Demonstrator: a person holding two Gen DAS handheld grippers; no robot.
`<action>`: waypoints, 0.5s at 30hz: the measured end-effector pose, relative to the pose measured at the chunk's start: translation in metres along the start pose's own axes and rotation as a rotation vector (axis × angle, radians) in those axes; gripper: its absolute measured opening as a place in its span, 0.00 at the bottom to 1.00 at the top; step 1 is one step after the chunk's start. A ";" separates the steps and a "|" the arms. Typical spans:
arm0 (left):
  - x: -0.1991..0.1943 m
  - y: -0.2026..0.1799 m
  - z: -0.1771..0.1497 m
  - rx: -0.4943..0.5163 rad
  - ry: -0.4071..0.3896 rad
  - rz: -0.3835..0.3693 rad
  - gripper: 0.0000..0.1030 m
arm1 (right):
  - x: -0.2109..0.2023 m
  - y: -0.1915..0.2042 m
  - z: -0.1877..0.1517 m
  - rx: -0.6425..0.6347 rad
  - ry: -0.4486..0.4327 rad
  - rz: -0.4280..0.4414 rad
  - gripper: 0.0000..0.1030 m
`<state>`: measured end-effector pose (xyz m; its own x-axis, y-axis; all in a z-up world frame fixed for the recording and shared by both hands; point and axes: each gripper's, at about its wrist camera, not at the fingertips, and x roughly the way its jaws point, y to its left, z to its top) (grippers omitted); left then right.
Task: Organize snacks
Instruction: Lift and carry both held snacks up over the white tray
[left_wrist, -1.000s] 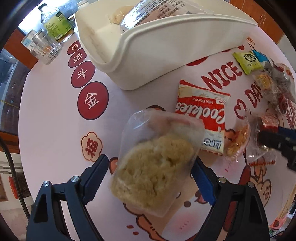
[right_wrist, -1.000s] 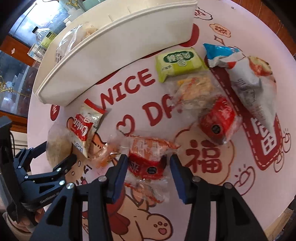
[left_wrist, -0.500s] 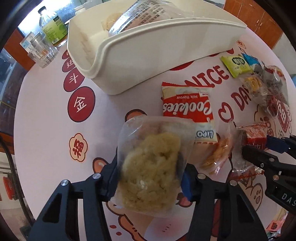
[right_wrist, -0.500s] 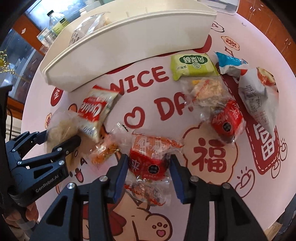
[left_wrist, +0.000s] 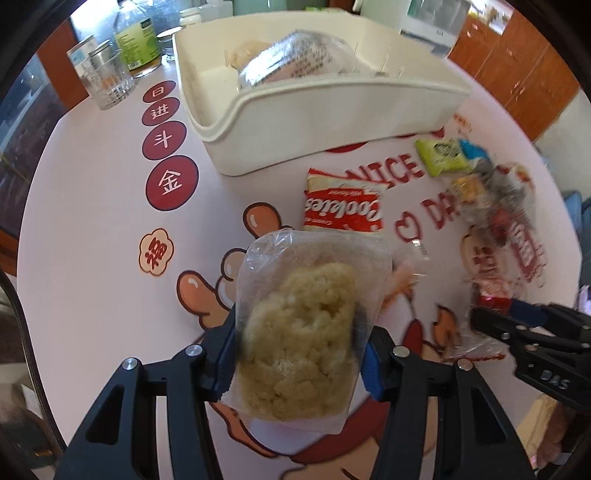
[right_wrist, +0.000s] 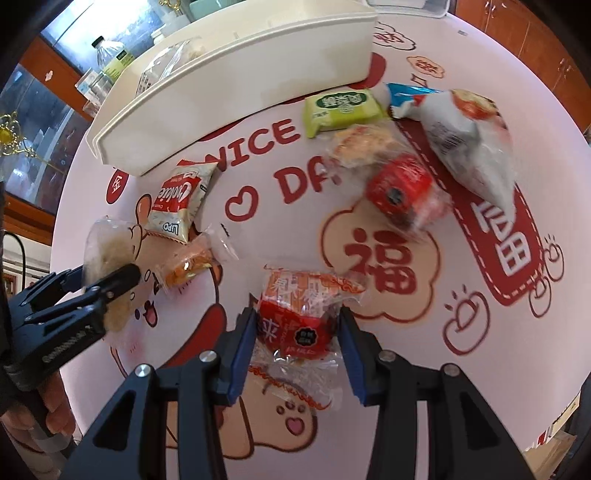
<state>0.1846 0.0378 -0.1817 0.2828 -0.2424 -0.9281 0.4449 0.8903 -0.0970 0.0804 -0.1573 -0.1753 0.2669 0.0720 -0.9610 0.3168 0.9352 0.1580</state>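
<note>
Two snacks were held at once, and the carrying step was judged to be in hand. The left gripper was closed partway on a clear bag of crumbly cake, held clear of the desk. The right gripper was clamped on a red wrapped sweet just above the desk. The white bin, already holding a packet, stood beyond the loose cookies pack. Next, both snacks would need to be carried over the bin's rim and released inside.
</note>
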 end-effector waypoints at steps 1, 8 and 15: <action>-0.004 -0.005 -0.001 -0.012 -0.009 -0.013 0.52 | -0.002 -0.005 0.007 0.000 -0.001 0.002 0.43; -0.037 -0.017 -0.011 -0.045 -0.046 -0.051 0.52 | -0.031 -0.012 0.009 -0.027 -0.046 0.032 0.43; -0.066 -0.046 0.008 -0.015 -0.104 -0.009 0.52 | -0.071 -0.003 0.027 -0.074 -0.122 0.070 0.43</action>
<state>0.1526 0.0098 -0.1127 0.3655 -0.2884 -0.8850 0.4350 0.8935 -0.1115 0.0851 -0.1748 -0.1017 0.3963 0.0995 -0.9127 0.2264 0.9528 0.2022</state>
